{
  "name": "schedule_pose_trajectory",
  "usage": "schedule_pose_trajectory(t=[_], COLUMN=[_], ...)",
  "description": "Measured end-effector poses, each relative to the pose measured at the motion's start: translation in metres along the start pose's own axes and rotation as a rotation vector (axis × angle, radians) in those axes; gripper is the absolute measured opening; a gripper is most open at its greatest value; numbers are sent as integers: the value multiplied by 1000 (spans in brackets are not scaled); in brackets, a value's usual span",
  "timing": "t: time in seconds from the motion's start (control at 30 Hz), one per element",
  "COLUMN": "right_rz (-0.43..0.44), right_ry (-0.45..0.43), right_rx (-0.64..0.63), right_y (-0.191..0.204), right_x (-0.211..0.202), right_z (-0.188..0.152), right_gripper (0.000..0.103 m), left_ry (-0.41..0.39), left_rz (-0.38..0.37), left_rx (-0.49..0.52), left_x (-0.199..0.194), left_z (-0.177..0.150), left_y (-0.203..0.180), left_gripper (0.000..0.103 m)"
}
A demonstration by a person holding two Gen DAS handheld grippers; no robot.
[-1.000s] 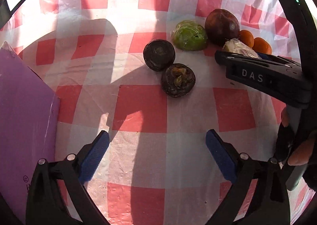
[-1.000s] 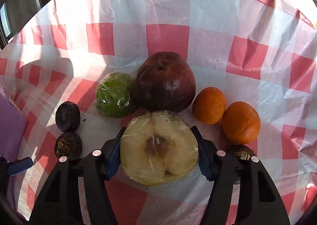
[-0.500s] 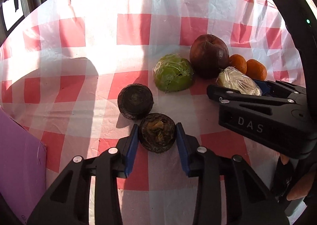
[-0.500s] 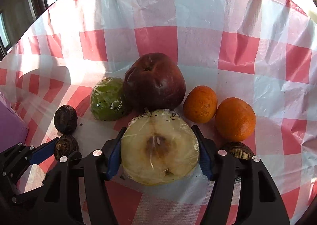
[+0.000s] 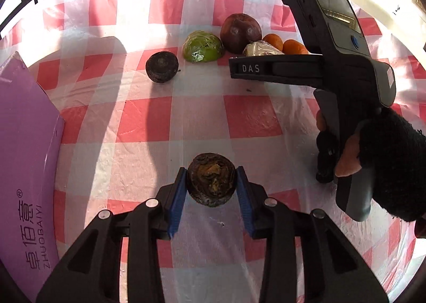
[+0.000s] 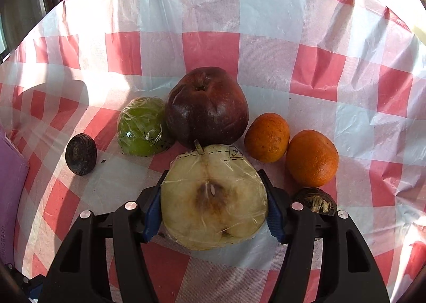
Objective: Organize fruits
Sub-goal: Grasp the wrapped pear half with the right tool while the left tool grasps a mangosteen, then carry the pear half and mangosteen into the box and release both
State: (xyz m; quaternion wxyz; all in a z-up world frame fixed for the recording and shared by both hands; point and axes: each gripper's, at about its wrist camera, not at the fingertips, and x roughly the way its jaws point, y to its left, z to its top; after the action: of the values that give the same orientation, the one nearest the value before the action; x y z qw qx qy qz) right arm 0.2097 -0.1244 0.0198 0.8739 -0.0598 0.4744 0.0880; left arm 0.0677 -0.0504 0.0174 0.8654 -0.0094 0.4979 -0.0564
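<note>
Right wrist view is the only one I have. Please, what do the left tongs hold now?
Observer: The left tongs are shut on a small dark water chestnut.
Operator: Is it lifted away from the other fruits?
Observer: It is apart from them; another dark chestnut sits alone far ahead on the checked cloth.
Operator: Anything near on the left?
Observer: A purple board with printed characters lies along the left edge.

- Dark round fruit [image 5: 211, 180], brownish top: pinched btw left fingers [image 5: 176, 203].
- Wrapped pale apple half [image 6: 213, 197], cut face up, btw right fingers [image 6: 272, 219].
- Worktop: red apple [image 6: 207, 106], wrapped green half [image 6: 142, 126], 2 oranges [image 6: 267, 137] touching, dark fruit [image 6: 80, 154] apart.
</note>
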Motion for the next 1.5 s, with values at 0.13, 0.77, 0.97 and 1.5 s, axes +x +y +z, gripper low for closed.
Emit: schedule_pose_trajectory(t=[0.13,0.77,0.97,1.5], right_rz=[-20,-133,-49,180], right_ry=[43,128,48,-58], right_rx=[48,365,441,17], right_y=[4,17,55,249], right_x=[-22,-187,-207,-219], right_z=[-31,-179,-152,-45], right_gripper=[62,62,62,62], left_ry=[46,-109,-219,-320], left_rz=[-78,-375,-395,-92], left_rx=[74,257,187,-150], left_x=[-23,-134,-178,-213], left_z=[-35,-40,-27,-25], left_y=[-13,17,65,269], left_gripper=[37,37,37,37])
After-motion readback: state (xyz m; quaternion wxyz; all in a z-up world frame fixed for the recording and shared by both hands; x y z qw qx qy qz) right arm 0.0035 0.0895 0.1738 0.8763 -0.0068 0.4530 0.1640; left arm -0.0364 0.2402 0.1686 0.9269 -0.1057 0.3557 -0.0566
